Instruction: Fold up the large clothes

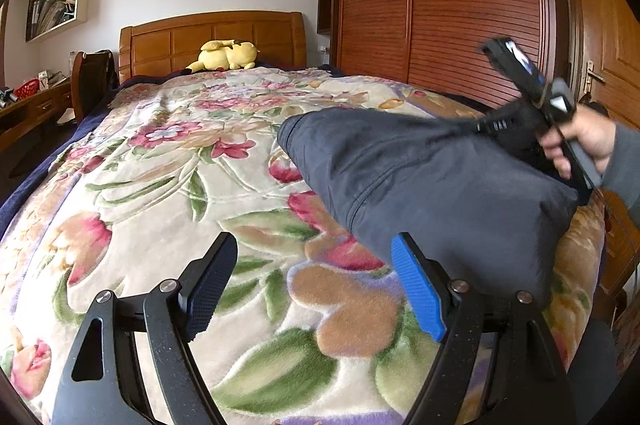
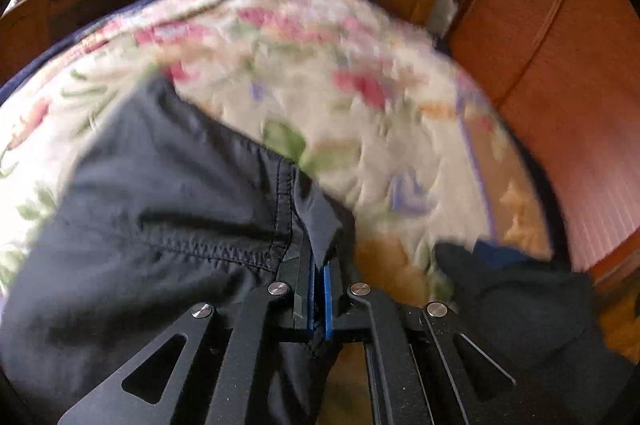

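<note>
Dark garment (image 1: pixel 436 193) raised above the bed (image 1: pixel 168 161) near its right edge, one end pinched in the right gripper (image 2: pixel 317 289), the rest hanging and draping down toward the floral blanket (image 1: pixel 240 305). Right gripper: blue pads (image 2: pixel 327 301) pressed together on a stitched hem of the garment, fabric spilling to the left of the fingers; in the left wrist view it appears at the far right, held by a hand (image 1: pixel 588 141), with the cloth bunched at its tip. Left gripper (image 1: pixel 316 285): fingers spread wide apart, holding nothing, poised over the blanket at the foot of the bed, its right pad (image 1: pixel 418 289) just beside the garment's lower corner; contact cannot be judged. Yellow plush (image 1: pixel 228 55) lies against the headboard (image 1: pixel 212 37); wardrobe (image 1: pixel 440 5) stands along the bed's right side
</note>
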`<act>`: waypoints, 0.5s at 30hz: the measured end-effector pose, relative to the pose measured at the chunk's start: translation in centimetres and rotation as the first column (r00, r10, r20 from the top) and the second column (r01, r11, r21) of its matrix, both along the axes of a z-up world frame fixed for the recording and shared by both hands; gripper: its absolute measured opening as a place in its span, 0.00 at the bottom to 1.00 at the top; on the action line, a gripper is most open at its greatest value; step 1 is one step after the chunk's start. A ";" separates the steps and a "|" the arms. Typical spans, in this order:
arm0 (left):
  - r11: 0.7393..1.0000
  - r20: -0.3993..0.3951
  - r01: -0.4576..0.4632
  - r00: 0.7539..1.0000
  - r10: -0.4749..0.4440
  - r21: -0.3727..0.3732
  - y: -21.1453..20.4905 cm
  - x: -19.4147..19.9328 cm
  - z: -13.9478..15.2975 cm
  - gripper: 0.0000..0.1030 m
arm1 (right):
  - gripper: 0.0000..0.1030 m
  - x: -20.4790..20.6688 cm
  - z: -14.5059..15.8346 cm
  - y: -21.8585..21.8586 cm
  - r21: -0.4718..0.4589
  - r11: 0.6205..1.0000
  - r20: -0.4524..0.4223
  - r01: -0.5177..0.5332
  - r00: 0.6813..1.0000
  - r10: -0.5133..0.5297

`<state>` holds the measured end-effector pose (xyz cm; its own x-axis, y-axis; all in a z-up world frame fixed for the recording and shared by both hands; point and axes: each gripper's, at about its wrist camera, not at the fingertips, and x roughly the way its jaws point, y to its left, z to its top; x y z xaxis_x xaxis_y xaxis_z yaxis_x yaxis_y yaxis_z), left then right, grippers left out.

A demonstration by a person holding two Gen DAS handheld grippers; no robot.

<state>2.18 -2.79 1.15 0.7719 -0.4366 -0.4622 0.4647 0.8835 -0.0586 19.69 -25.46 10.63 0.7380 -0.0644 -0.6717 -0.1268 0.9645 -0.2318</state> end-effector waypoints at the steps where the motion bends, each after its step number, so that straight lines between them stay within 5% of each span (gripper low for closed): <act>1: 1.000 0.001 0.000 1.000 0.000 -0.002 0.0 0.0 0.1 0.78 | 0.02 -0.3 -0.2 -0.2 0.022 1.000 0.005 -0.002 1.000 0.002; 3: 1.000 0.002 0.001 1.000 -0.001 -0.005 0.1 -0.1 0.2 0.78 | 0.05 -1.3 -0.1 -0.4 0.058 0.998 0.025 0.011 1.000 -0.012; 6: 1.000 0.004 0.003 1.000 -0.003 -0.004 0.1 -0.3 0.3 0.78 | 0.27 -3.8 0.6 -1.0 0.108 0.994 0.057 0.027 0.998 -0.033; 8: 1.000 0.008 0.002 1.000 -0.002 -0.006 0.2 -0.4 0.4 0.78 | 0.65 -6.2 0.6 -1.0 0.138 0.990 0.079 0.010 0.997 -0.021; 15: 1.000 0.008 0.001 1.000 -0.001 -0.005 0.2 -0.5 0.4 0.78 | 0.72 -12.4 -3.0 -4.4 0.254 0.966 0.035 0.053 0.997 -0.064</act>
